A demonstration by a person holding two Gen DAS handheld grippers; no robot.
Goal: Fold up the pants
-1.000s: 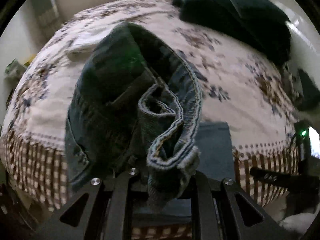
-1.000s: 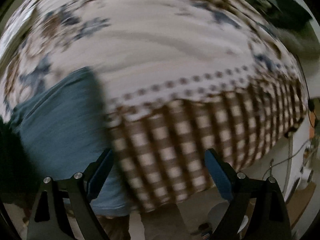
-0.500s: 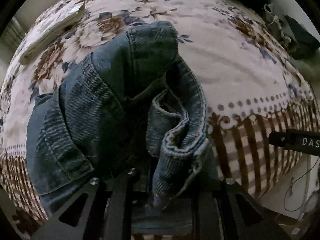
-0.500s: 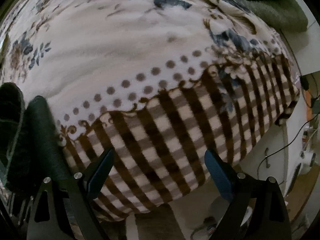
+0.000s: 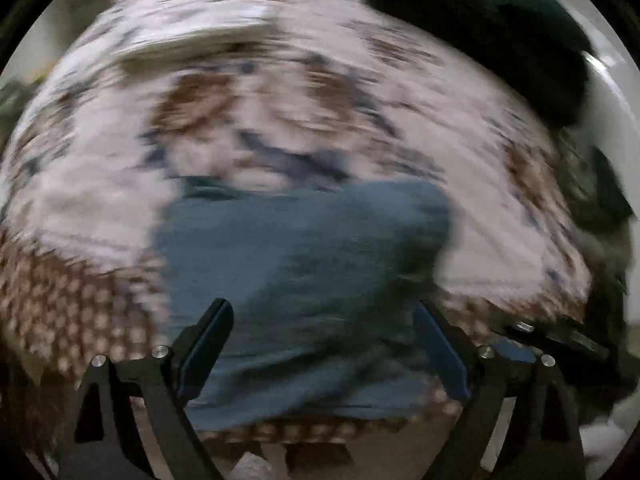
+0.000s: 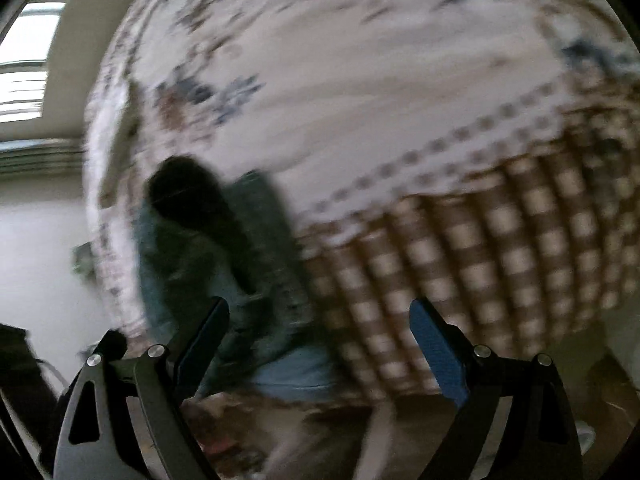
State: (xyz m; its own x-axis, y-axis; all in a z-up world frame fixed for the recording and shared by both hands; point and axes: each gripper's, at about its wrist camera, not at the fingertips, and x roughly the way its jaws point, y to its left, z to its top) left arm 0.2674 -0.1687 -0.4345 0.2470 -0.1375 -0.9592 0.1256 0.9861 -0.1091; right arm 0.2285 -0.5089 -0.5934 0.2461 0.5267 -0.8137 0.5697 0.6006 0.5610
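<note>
lying at bed edge: jeans.

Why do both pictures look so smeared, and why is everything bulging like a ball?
Left wrist view: motion blur smears the jeans and floral blanket; only the left gripper stays sharp. Right wrist view: similar streaking across the blanket's checked border, bright glare from the window, right gripper crisp. The fisheye lenses cause the bulge.

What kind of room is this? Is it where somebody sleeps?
Probably a bedroom. A big flowery blanket covers what looks like a bed, blue jeans lie on it near the edge, and a window lets in daylight.
</note>
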